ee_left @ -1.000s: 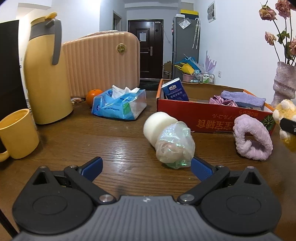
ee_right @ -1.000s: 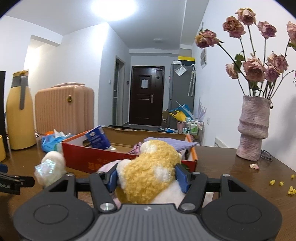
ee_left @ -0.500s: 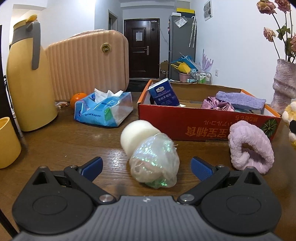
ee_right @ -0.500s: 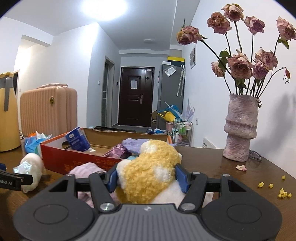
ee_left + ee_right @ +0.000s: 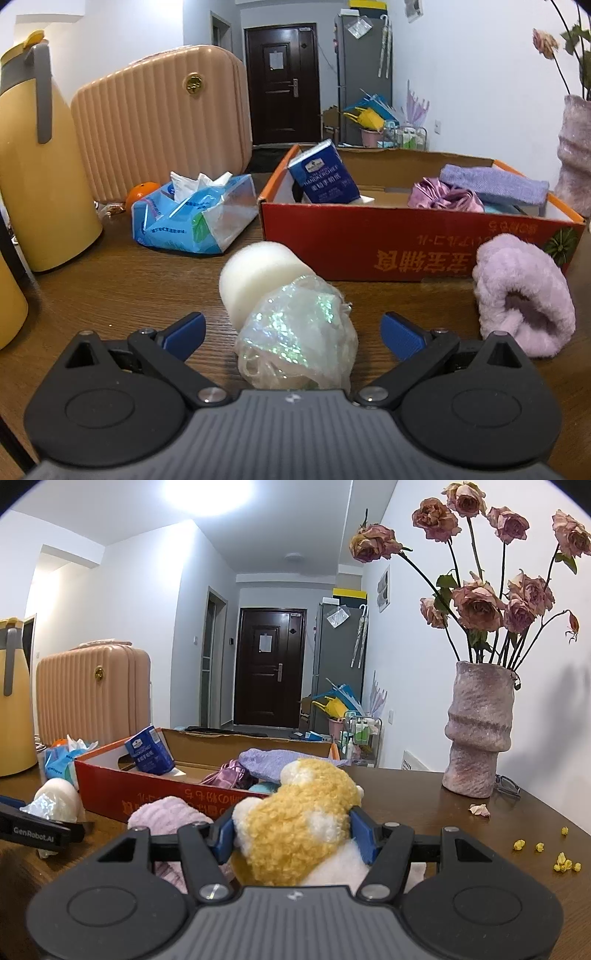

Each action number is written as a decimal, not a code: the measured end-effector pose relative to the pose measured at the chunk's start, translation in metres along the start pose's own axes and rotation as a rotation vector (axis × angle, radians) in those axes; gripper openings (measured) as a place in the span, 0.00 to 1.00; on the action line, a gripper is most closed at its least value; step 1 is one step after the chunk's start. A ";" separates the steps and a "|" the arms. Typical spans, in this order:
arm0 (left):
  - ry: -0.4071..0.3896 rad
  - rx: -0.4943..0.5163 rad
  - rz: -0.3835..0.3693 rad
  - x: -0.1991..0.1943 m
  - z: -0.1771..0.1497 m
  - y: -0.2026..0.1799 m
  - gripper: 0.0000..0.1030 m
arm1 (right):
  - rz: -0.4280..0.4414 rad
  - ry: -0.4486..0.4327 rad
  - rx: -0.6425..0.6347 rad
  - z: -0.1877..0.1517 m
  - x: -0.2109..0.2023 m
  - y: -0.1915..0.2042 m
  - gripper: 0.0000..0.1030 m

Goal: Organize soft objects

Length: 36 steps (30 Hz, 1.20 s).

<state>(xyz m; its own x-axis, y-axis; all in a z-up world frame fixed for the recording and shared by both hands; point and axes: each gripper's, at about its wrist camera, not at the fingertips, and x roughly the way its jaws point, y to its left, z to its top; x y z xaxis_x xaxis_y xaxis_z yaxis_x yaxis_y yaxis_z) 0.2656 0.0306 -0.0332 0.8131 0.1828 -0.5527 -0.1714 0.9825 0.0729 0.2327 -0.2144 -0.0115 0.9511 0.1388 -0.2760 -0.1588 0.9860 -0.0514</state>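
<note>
A white sponge roll [image 5: 255, 273] wrapped at its near end in iridescent film lies on the table before the red box [image 5: 369, 236], a lilac fluffy scrunchie [image 5: 524, 295] to its right, and a yellow-and-white plush toy [image 5: 299, 823] sits upright nearest.

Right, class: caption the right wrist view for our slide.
Right gripper clamps a yellow plush toy before the red box.
</note>
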 end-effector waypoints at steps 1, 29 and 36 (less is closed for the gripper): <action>-0.002 0.002 -0.007 0.000 0.000 0.000 0.97 | 0.000 0.000 -0.003 0.000 0.000 0.000 0.59; -0.105 -0.027 -0.086 -0.031 0.003 -0.002 0.44 | -0.003 -0.050 -0.034 0.000 -0.008 0.006 0.59; -0.140 -0.040 -0.097 -0.039 0.009 -0.007 0.44 | 0.000 -0.069 -0.014 0.005 -0.010 0.006 0.59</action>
<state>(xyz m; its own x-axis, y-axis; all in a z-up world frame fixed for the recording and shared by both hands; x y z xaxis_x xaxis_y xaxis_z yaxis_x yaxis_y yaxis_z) 0.2396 0.0164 -0.0048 0.8958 0.0927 -0.4347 -0.1076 0.9942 -0.0096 0.2234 -0.2092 -0.0046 0.9670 0.1451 -0.2095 -0.1619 0.9847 -0.0652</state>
